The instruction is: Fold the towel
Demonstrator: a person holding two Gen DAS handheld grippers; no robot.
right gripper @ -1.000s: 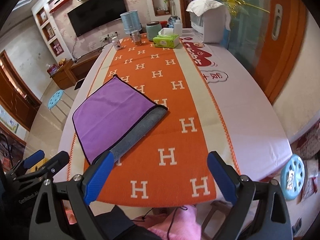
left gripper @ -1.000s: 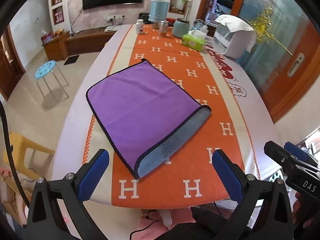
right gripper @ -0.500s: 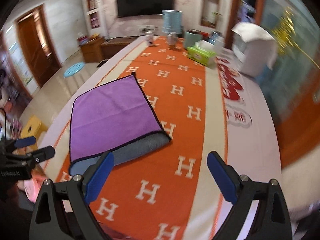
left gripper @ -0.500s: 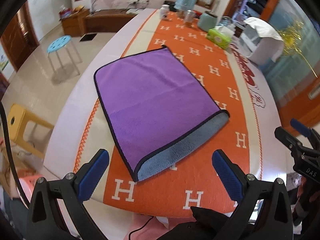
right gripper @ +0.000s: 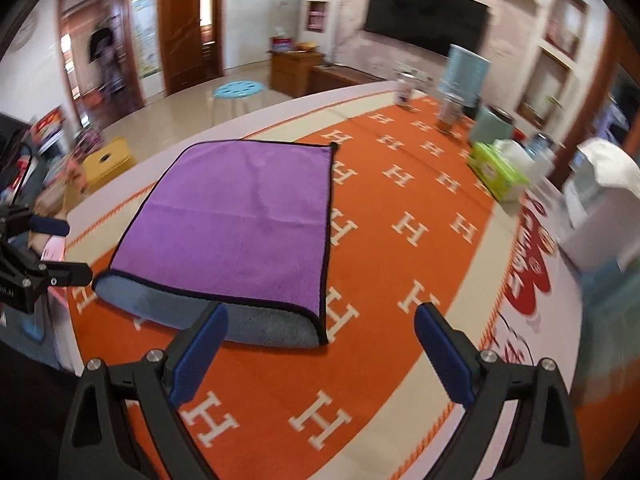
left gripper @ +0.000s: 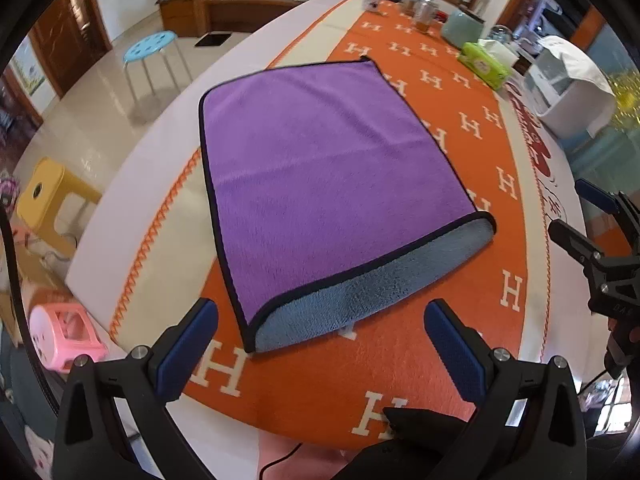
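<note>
A purple towel with a black hem lies flat on the orange H-patterned table runner, folded once so a grey-blue strip of its underside shows along the near edge. It also shows in the right wrist view. My left gripper is open and empty, just above the towel's near left corner. My right gripper is open and empty, close over the near right corner. Each gripper appears at the edge of the other's view.
At the far end of the table stand a green tissue box, jars, a blue cylinder and a white appliance. Stools stand on the floor to the left: blue, yellow and pink.
Both grippers have moved forward and down toward the towel's near edge, one at each corner. The right gripper has swung round to face the towel. The towel has not moved.
</note>
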